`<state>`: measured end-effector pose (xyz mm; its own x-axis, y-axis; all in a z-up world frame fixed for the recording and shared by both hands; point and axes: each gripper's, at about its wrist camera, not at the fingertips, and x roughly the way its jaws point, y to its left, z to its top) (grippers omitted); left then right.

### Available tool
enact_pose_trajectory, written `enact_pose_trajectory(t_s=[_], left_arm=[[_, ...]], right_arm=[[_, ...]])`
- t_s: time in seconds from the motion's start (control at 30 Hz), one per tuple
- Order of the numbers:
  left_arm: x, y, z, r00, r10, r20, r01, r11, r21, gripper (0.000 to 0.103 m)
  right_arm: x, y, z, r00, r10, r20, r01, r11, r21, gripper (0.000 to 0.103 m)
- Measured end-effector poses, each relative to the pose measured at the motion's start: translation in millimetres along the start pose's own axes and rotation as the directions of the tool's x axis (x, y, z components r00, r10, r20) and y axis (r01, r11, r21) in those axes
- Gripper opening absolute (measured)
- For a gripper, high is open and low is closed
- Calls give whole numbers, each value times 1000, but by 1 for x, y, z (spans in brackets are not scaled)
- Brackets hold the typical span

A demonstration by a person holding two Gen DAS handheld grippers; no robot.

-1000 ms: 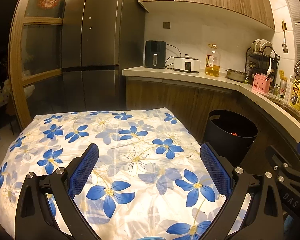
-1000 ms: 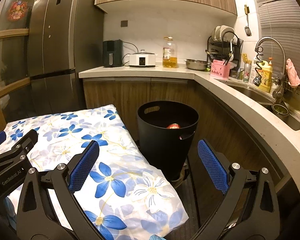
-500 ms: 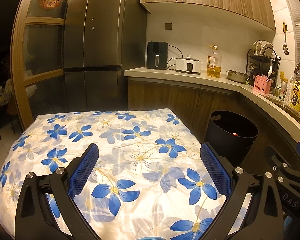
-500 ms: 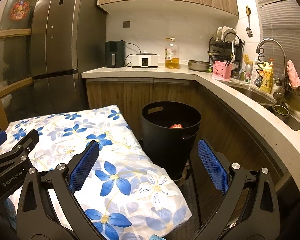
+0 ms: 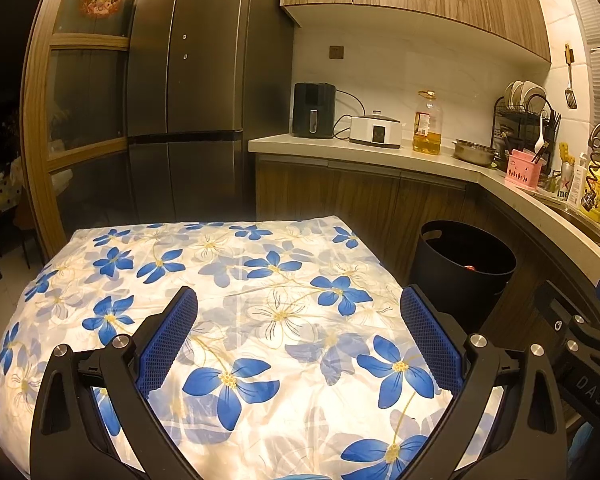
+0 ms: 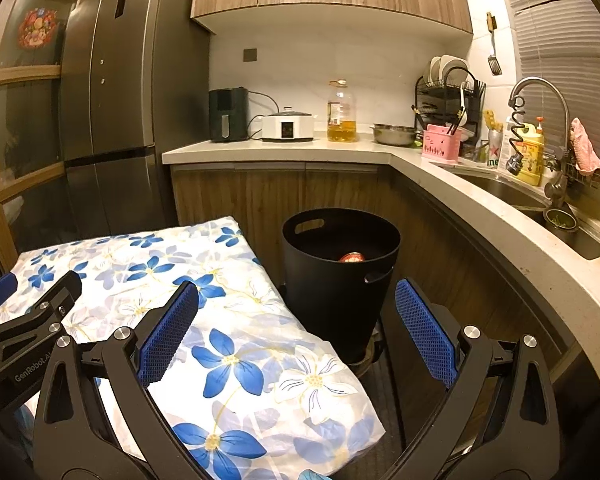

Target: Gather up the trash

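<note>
Blue pads frame both views: my left claw [image 5: 299,336] and right claw [image 6: 296,332] each gape wide and hold nothing. Beneath them lies the flowered cloth [image 5: 236,280] over the bench, with no trash showing on it. Past its corner stands the black bin [image 6: 340,280] on the floor, a red can [image 6: 352,257] inside. That can looks light, thin and easily dented; I'd pinch it across its middle.

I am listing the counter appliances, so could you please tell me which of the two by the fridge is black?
The black air fryer, the taller one nearest the fridge; the low white cooker beside it has a lid.
</note>
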<state>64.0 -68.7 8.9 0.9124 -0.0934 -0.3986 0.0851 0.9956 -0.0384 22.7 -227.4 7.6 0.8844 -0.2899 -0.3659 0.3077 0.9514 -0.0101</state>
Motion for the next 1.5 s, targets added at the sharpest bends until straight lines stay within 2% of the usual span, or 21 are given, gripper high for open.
enact_pose_trajectory(t_s=[0.7,0.87,0.93,1.5], left_arm=[[-2,-3,1,1000,-11,10,11,1000,25,97],[0,-5,0,1000,-18,3,18,999,48,84],[1,-6,-1,1000,-19,1,19,999,50,82],[1,-7,-3,1000,-18,-4,18,998,57,82]], right_arm=[[-3,0,3,1000,-2,9,2,1000,7,97],[-3,0,4,1000,0,8,0,1000,8,97],[-3,0,4,1000,-1,9,1,1000,10,97],[-3,1,5,1000,2,8,-2,1000,14,97]])
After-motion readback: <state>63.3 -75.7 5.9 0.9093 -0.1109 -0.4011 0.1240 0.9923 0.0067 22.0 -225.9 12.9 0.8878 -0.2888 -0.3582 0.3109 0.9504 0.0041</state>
